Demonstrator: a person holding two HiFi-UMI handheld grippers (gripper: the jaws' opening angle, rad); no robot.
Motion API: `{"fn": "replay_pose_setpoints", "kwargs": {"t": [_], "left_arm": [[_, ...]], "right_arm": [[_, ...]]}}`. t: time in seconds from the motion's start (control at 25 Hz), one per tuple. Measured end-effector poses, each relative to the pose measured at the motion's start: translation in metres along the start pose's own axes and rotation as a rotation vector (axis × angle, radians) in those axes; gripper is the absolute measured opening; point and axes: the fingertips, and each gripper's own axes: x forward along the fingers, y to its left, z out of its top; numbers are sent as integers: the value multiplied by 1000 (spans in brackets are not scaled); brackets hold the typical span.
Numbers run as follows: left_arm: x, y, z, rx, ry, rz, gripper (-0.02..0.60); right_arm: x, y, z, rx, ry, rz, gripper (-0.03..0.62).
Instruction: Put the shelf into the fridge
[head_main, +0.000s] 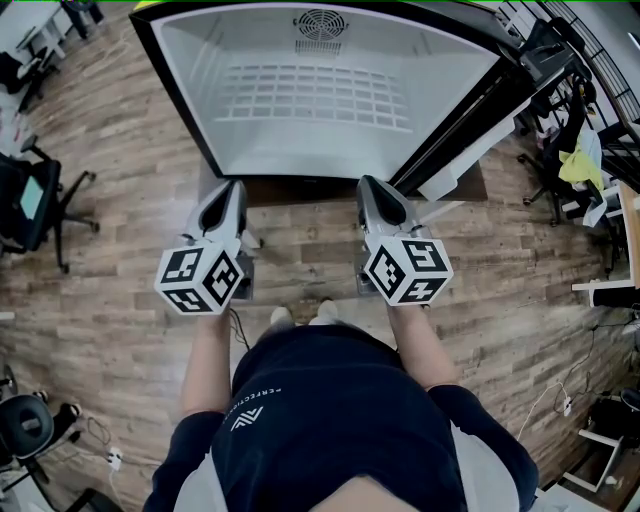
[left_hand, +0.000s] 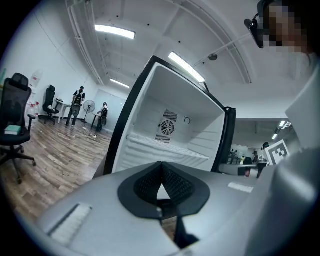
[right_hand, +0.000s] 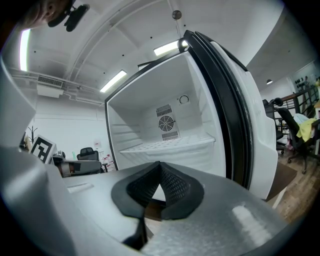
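1. Operator: a person in a dark navy top (head_main: 330, 420) stands on a wood-plank floor (head_main: 120, 130), shoe tips (head_main: 300, 315) pointing at the fridge. One gripper is in each hand, both level and side by side, well apart from each other.

2. Left gripper (head_main: 233, 187): its marker cube (head_main: 200, 280) sits at the near end. The left gripper view shows the jaws clenched, the black ribbed pads (left_hand: 172, 182) meeting at the tips, with nothing caught between them. The gripper stands short of the fridge opening and touches nothing.

3. Right gripper (head_main: 370, 183): its marker cube (head_main: 407, 270) sits at the near end. The right gripper view shows the jaws likewise clenched tip to tip and empty. It too stands short of the opening.

4. Fridge (head_main: 200, 120): directly ahead of both grippers, with a white interior and a black frame. The door (head_main: 470, 120) is swung open on the right-hand side.

5. Shelf (head_main: 315, 95): a white grid shelf inside the fridge cavity. It lies level, spans from side wall to side wall, and sits below the round fan vent (head_main: 320, 25) on the back wall. Neither gripper is in contact with it.

6. Surroundings: a black office chair (head_main: 35, 200) stands on the left. Farther off, the left gripper view shows two people (left_hand: 77, 102) beside a standing fan.
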Motion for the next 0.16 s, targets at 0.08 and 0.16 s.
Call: {"fn": "replay_pose_setpoints", "kwargs": {"t": [0.08,0.16], "left_arm": [[0,0,0,-1,1,0,14],[0,-1,0,-2,2,-1,14]], "right_arm": [[0,0,0,1,1,-1,2],[0,0,0,2,2,-1,2]]}}
